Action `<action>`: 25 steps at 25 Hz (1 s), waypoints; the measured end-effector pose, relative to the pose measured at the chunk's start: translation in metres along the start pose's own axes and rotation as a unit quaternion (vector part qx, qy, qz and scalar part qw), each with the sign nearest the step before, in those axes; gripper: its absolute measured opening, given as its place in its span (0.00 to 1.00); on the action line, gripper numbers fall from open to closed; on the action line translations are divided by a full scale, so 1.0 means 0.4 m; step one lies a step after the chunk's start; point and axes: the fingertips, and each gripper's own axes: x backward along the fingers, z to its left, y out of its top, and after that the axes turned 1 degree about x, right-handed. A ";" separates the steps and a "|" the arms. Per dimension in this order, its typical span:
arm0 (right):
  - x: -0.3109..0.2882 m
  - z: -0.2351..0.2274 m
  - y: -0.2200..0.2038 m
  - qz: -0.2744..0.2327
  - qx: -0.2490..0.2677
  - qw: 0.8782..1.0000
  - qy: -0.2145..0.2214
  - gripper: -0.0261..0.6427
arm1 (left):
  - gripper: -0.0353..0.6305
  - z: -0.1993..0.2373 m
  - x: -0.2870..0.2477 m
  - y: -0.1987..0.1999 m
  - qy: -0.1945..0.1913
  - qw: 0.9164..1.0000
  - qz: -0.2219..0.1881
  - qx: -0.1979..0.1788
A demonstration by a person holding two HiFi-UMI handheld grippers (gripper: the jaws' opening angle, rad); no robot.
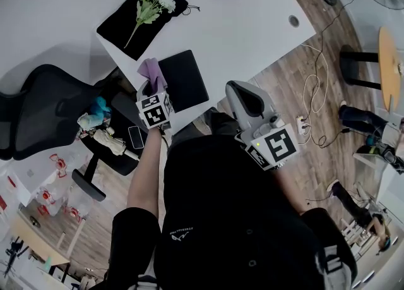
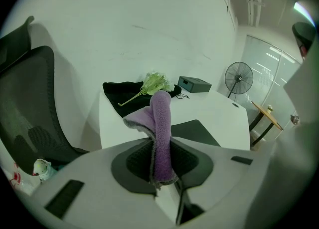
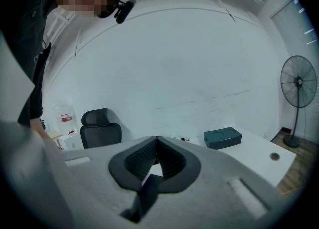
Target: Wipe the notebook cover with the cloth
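White table point(image 1: 252, 30) | left gripper point(image 2: 161, 163) clamped on purple cloth point(image 2: 160, 118) | right gripper point(image 3: 156, 148) closed, empty

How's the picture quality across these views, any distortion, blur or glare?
Head view: even light, sharp, no harsh shadows on the desk. Left gripper view: heavy fisheye with dark corners, purple cloth sharp, bright reflections on the glass wall at right. Right gripper view: fisheye again, foreground soft, fan crisp.

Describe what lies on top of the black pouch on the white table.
A sprig of white flowers lies across the black pouch. The table beneath it is covered, and its inside is hidden.
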 end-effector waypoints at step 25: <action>0.057 -0.071 -0.021 -0.001 -0.014 0.999 -0.033 0.04 | 0.16 -0.312 -0.025 -0.056 -0.101 0.994 0.030 0.010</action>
